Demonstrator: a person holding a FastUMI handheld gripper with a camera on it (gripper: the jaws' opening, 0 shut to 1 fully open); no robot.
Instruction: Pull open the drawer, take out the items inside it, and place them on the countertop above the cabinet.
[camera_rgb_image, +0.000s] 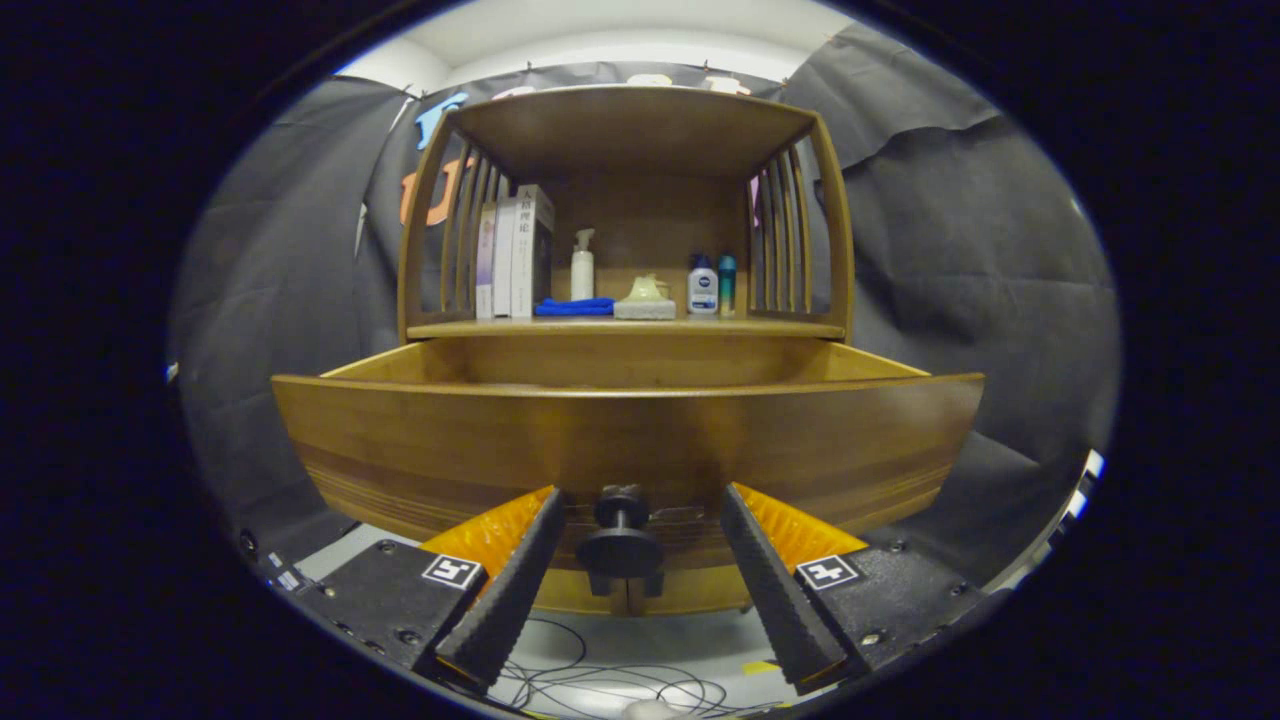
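Gripper (637, 545) fingers spread apart either side of the round black knob (620, 545), not touching it. Glossy curved wooden drawer (630, 440) stands pulled open; its contents are hidden behind the front. Ribbed finger pads could catch the knob and jolt the drawer when lifting away.

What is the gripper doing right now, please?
Gripper: open, its fingers on either side of the drawer knob, not pressing it.
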